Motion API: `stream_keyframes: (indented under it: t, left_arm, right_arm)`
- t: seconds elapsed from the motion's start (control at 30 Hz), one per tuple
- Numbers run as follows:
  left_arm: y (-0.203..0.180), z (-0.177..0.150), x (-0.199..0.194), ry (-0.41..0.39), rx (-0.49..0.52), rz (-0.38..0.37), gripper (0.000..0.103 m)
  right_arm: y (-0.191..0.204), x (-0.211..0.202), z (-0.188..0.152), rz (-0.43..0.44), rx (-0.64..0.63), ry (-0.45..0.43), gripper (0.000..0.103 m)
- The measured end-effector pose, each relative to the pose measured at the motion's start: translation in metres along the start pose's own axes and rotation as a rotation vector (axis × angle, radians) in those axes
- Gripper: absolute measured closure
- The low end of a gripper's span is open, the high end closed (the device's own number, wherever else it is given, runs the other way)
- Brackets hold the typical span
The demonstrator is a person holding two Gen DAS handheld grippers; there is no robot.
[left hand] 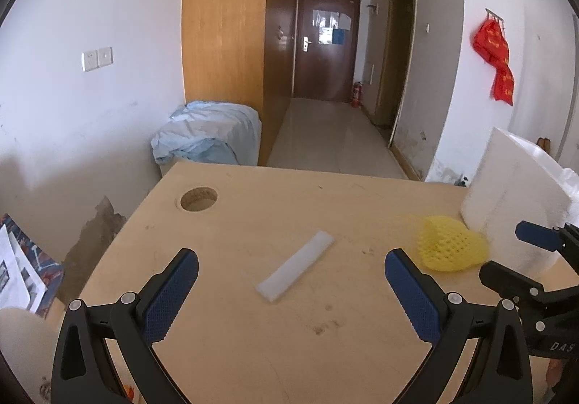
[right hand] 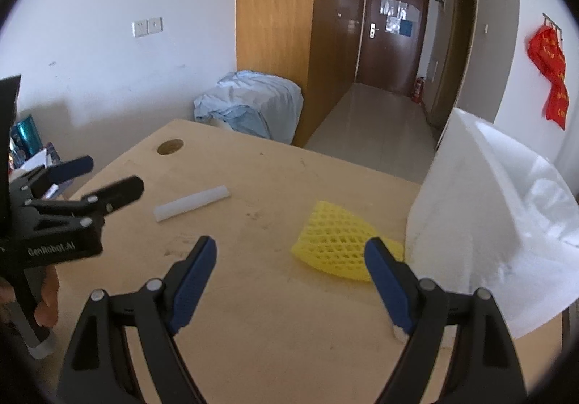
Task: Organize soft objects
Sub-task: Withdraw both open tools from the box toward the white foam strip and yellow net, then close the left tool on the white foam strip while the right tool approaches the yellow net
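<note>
White foam strip [left hand: 295,266] lies flat mid-surface [left hand: 253,349], long axis diagonal, far end pointing right; bare wood around. Left claw [left hand: 291,264] and right claw [right hand: 289,252] both spread, empty.

One flat white foam strip [left hand: 295,266]; one yellow foam mesh sleeve [left hand: 450,244]; one large white foam sheet [right hand: 499,223]; two black blue-padded grippers.

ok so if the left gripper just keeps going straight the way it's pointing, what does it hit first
Most likely the white foam strip: it lies on the table directly ahead, centred between the open left gripper fingers. Height above the table is unclear, so it might pass over.
</note>
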State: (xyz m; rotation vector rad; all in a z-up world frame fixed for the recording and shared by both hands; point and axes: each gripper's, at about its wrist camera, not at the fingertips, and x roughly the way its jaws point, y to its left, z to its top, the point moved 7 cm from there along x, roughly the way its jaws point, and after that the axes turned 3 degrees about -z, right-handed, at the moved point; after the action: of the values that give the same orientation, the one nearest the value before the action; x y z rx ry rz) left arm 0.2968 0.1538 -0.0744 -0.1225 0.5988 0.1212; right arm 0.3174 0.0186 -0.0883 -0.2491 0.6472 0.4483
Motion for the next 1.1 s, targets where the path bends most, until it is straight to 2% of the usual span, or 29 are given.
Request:
stream_keyframes:
  t: [0.23, 0.43, 0.57, 0.83, 0.93, 1.1]
  left_arm:
    - [-0.002, -0.004, 0.032, 0.047, 0.028, -0.048, 0.000]
    - [0.002, -0.009, 0.056, 0.092, 0.016, -0.040, 0.000]
    - [0.000, -0.014, 0.070, 0.121, 0.050, -0.016, 0.000]
    - [0.002, -0.021, 0.089, 0.169, 0.056, -0.009, 0.000]
    - [0.005, -0.022, 0.093, 0.183, 0.047, 0.009, 0.004]
    - [0.005, -0.027, 0.102, 0.218, 0.045, -0.008, 0.008]
  right_arm:
    - [-0.006, 0.023, -0.002, -0.018, 0.009, 0.030, 0.016]
    - [-0.009, 0.037, -0.002, -0.042, 0.001, 0.042, 0.016]
    - [-0.015, 0.044, -0.002, -0.047, 0.005, 0.051, 0.016]
    - [-0.018, 0.048, -0.004, -0.046, 0.008, 0.059, 0.016]
    - [-0.017, 0.054, -0.005, -0.049, 0.004, 0.065, 0.016]
    - [-0.017, 0.059, -0.005, -0.046, 0.003, 0.073, 0.016]
